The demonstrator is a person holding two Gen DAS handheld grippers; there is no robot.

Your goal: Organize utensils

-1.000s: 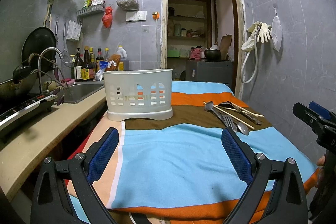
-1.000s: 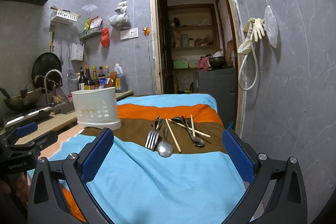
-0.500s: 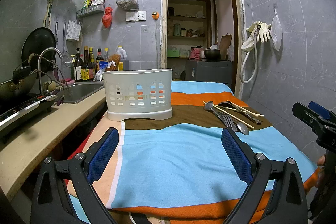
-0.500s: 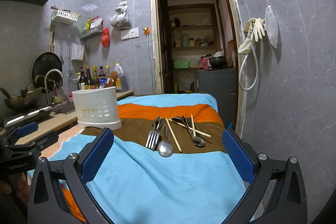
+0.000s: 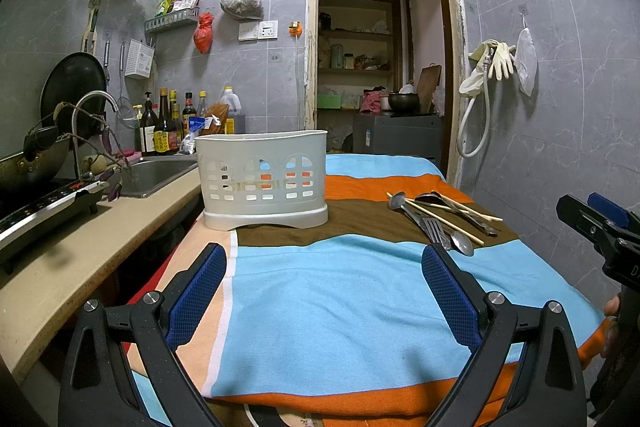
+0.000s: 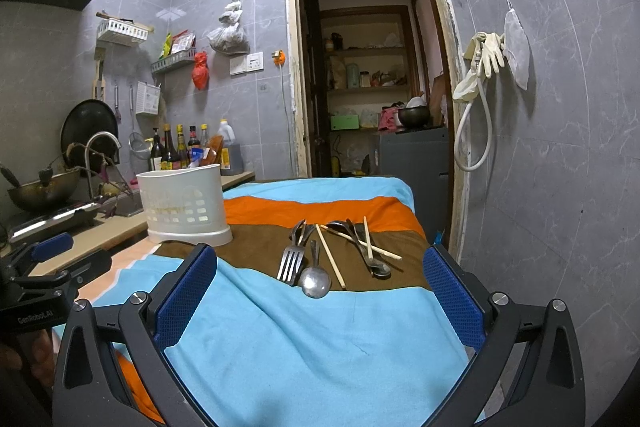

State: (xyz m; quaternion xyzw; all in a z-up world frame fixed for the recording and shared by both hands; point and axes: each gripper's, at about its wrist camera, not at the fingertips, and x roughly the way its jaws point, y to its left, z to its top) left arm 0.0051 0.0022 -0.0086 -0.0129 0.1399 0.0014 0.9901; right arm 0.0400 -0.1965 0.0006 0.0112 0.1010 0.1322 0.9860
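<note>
A white slotted utensil holder point(image 5: 264, 179) point(image 6: 185, 203) stands upright on the brown stripe of a striped cloth point(image 5: 344, 291) point(image 6: 312, 339). To its right lies a loose pile of utensils point(image 5: 440, 219) point(image 6: 332, 251): a fork point(image 6: 291, 261), spoons point(image 6: 315, 279) and wooden chopsticks point(image 6: 331, 255). My left gripper point(image 5: 324, 291) hovers open over the blue stripe, short of the holder. My right gripper point(image 6: 320, 303) is open too, low over the cloth just in front of the pile. Nothing is between either pair of fingers.
A beige counter point(image 5: 80, 251) with a sink point(image 5: 156, 175), tap and stove point(image 5: 40, 211) runs along the left. Sauce bottles point(image 5: 164, 127) stand at the back wall. A doorway point(image 5: 380, 67) opens behind the table. A tiled wall with a hose point(image 6: 476, 131) is close on the right.
</note>
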